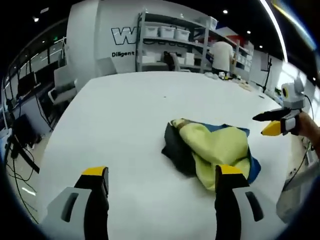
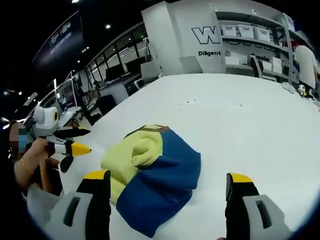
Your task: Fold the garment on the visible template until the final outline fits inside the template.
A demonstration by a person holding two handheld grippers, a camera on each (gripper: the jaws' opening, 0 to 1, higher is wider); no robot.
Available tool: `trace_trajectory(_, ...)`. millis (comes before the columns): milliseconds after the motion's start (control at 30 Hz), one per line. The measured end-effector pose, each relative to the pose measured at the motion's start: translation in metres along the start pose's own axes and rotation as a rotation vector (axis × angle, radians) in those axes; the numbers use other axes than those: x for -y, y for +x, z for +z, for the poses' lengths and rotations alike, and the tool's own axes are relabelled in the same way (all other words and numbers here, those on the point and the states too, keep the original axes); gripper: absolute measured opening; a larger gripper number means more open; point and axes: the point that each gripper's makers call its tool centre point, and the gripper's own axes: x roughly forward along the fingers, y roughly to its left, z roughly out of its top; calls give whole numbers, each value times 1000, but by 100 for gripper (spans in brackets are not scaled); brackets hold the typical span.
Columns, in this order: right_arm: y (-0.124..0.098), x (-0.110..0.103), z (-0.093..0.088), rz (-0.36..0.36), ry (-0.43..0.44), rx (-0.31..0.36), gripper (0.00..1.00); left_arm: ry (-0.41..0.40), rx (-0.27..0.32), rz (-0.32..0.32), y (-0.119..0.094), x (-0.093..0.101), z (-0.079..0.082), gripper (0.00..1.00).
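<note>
The garment point(image 1: 212, 150) is bunched on the table point(image 1: 130, 110), ahead of the left gripper point(image 1: 159, 187) and slightly to its right. The right gripper point(image 1: 274, 123) is held beyond it (apart from the cloth). Shelves point(image 1: 170, 42) are set behind the table.

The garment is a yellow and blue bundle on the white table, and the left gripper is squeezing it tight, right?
Not quite. The garment is a yellow and blue bundle on the white table, but the left gripper is open and holds nothing. The left gripper view shows its jaws wide apart, short of the cloth.
</note>
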Motion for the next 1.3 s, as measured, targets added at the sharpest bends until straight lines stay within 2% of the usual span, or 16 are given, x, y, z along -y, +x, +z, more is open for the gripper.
trace_trajectory(167,10,4,-4,2,7,-23,92,-12,-16,-1,13,-3,-1,80)
trace_trajectory(400,21,4,-6,26,19,-37,83,-19,-28,-9,34,-3,-1,71)
trace_trajectory(500,26,6,-9,19,-9,-56,80,-28,-44,-15,44,-5,-5,62)
trace_trajectory(667,31,7,-12,15,-28,-72,74,-44,-54,-34,55,-2,-7,60)
trace_trajectory(833,37,5,-16,35,1,-86,63,-69,-62,-98,68,13,-9,46)
trace_trajectory(867,38,4,-16,34,-2,-86,61,-71,-66,-106,69,15,-9,39)
trace_trajectory(900,39,4,-16,31,-8,-85,59,-91,-99,-140,71,22,-14,34)
trace_trajectory(933,40,5,-16,23,-16,-84,58,-129,-91,-162,75,26,-13,29)
trace_trajectory(1033,42,7,-14,10,-38,-80,52,-144,-96,-159,82,25,-13,24)
trace_trajectory(1100,43,7,-14,14,-54,-80,44,-150,-126,-162,85,26,-18,20)
trace_trajectory(1233,43,9,-15,3,-81,-93,35,-152,-124,-167,89,29,-19,16)
trace_trajectory(1300,44,12,-16,-20,-131,-98,31,-157,-128,-173,92,31,-20,12)
